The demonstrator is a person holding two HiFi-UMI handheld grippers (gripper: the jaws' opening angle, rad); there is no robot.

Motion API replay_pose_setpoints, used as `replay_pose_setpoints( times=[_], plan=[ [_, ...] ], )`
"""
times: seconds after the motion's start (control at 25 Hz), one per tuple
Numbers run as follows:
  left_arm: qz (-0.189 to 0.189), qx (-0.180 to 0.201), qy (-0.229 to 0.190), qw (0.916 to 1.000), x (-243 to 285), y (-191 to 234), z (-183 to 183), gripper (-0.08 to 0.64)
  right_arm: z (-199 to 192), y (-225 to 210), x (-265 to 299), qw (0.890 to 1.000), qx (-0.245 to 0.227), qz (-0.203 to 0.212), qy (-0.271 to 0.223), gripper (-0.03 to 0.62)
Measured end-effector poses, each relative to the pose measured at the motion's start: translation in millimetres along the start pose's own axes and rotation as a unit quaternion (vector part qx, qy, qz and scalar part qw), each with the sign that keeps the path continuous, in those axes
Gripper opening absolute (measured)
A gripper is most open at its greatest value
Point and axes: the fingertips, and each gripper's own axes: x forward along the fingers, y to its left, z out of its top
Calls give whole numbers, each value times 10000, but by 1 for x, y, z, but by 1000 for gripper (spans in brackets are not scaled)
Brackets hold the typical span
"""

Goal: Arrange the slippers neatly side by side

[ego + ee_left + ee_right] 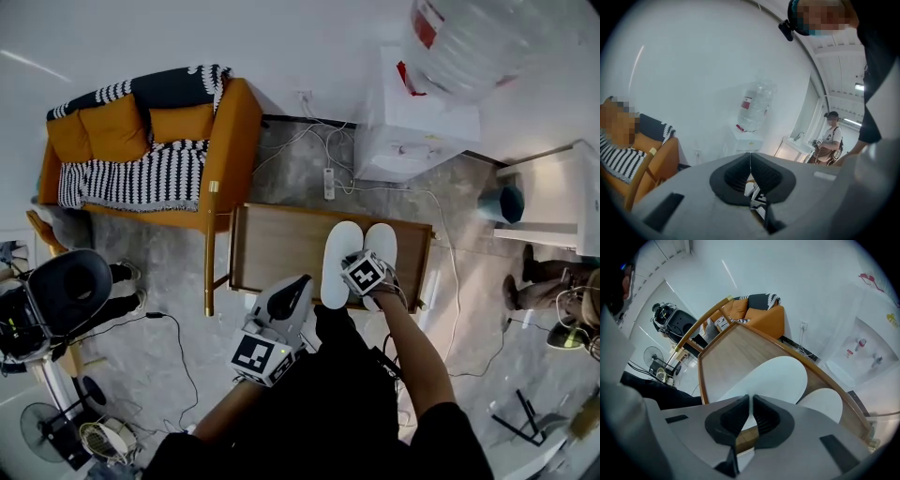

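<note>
Two white slippers lie side by side on the right part of the low wooden table (277, 246), toes pointing away. My right gripper (364, 274) points steeply down at their heel end. Its jaws (751, 401) are nearly closed on the heel edge of the left slipper (337, 258) (776, 376), a thin white strip showing between the pads. The right slipper (382, 246) (824, 404) lies close beside it. My left gripper (296, 285) hovers at the table's front edge, left of the slippers; its jaws (750, 157) are shut with nothing between them.
An orange sofa (141, 141) with a striped blanket stands left of the table. A white water dispenser (412, 131) stands behind it, with cables (328, 178) on the floor. A black office chair (70, 291) and a fan (52, 431) are at the left, and a person (553, 291) at the right.
</note>
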Motion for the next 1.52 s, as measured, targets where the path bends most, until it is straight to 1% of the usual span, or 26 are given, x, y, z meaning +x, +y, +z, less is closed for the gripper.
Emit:
replay_pose_setpoints(
  times=[0.32,0.52,0.64,0.76,0.84,0.88,0.96,1.04,1.16,1.24,1.32,1.4,1.44,1.52],
  plan=[
    [15,-26,75,10000,5,4,-2,17,2,-6,5,9999,130,-4,-39,31],
    [5,-42,70,10000,8,5,0,17,0,-6,7,9998,185,-34,47,35],
    [-20,-50,69,10000,7,5,2,17,1,-5,5,9998,208,-38,18,88],
    [-80,-21,90,9999,4,3,2,17,1,-4,1,9995,311,-71,-40,118],
    [-132,10,91,9999,1,2,1,17,-3,-1,-4,9987,498,-70,-44,121],
    [-161,23,91,9998,-1,2,2,17,-2,0,-8,9982,593,-79,-103,123],
    [-221,56,85,9997,-4,3,4,17,7,-1,-22,9966,706,-189,-373,123],
    [-304,107,57,9995,-8,3,7,17,9,-1,-35,9937,931,-279,-557,123],
    [-467,214,-16,9987,-15,3,15,17,19,5,-62,9842,1385,-326,-1055,117],
    [-573,294,-76,9979,-19,3,22,17,29,7,-87,9731,1676,-443,-1517,88],
    [-684,370,-140,9969,-22,2,29,17,39,8,-117,9597,1867,-694,-1980,63],
    [-778,403,-194,9960,-25,1,36,17,49,12,-151,9458,1916,-1029,-2412,28],
    [-824,403,-219,9955,-27,1,40,17,54,15,-169,9378,1920,-1222,-2623,25],
    [-910,412,-274,9946,-31,1,48,17,63,21,-205,9183,1938,-1644,-3037,20]
  ],
)
